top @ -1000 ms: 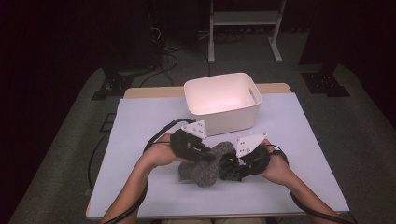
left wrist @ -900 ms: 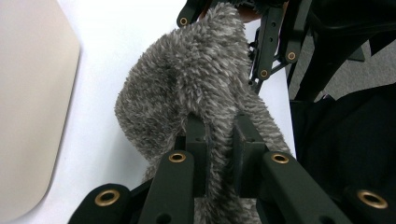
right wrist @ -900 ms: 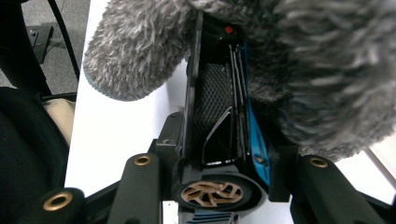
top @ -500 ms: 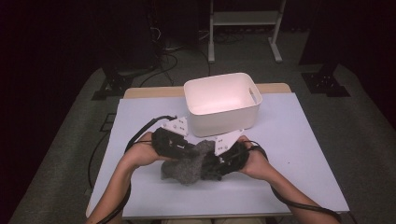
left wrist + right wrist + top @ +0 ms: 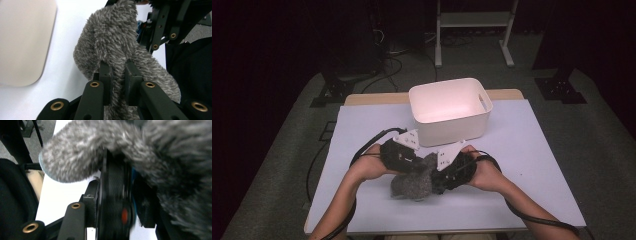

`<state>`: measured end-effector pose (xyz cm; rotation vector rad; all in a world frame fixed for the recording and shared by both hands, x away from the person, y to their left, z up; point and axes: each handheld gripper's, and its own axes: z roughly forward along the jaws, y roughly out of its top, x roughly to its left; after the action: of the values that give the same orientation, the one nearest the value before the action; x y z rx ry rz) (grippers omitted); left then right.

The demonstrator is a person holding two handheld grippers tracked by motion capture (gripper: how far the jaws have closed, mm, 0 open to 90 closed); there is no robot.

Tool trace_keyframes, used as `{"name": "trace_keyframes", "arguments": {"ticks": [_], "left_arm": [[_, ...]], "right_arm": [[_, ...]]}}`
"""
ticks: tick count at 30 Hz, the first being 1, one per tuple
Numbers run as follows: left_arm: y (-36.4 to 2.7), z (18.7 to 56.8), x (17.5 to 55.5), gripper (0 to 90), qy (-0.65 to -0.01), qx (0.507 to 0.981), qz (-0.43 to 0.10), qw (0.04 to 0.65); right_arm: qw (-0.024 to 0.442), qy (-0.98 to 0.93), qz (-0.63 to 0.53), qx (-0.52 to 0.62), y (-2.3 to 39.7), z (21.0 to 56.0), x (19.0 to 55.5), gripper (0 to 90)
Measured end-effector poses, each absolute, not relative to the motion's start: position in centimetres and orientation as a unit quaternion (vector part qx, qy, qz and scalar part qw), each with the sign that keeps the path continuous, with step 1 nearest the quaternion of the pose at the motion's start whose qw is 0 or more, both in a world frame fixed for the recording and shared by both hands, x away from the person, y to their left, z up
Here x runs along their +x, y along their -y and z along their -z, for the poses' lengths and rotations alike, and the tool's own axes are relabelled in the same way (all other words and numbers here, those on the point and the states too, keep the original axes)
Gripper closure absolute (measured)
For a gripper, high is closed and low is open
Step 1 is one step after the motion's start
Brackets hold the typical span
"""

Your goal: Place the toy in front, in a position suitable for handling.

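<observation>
A grey fuzzy cloth (image 5: 411, 185) is bunched on the table in front of the white bin. My left gripper (image 5: 421, 168) comes in from the left and is shut on a fold of the fuzzy cloth (image 5: 112, 37), which is pinched between its jaws (image 5: 117, 72). My right gripper (image 5: 438, 179) meets it from the right. In the right gripper view the jaws (image 5: 117, 185) stand close together under the cloth (image 5: 82, 155), apparently clamped on a dark, blue-edged part of it. The right gripper (image 5: 160, 27) also reaches into the cloth's upper end in the left gripper view.
A white plastic bin (image 5: 454, 131) with handle cut-outs stands just behind the grippers; its rounded corner (image 5: 22, 40) lies at the left of the left gripper view. The pale table (image 5: 522, 150) extends on both sides. Cables trail off the left edge.
Both hands have shifted left with the cloth since a second ago. Over the last half second they have barely moved. Both grips on the cloth look unchanged.
</observation>
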<state>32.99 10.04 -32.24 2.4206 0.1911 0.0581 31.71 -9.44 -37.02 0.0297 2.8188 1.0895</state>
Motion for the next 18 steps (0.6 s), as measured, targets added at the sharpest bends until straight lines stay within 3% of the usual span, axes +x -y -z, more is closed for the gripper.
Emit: {"name": "trace_keyframes", "arguments": {"ticks": [18], "left_arm": [[-6.9,36.4,33.9,79.4,-0.068,0.943,0.015,0.326]], "right_arm": [[0.057,-0.926,-0.371,0.043,13.9,38.0,31.5,58.9]]}}
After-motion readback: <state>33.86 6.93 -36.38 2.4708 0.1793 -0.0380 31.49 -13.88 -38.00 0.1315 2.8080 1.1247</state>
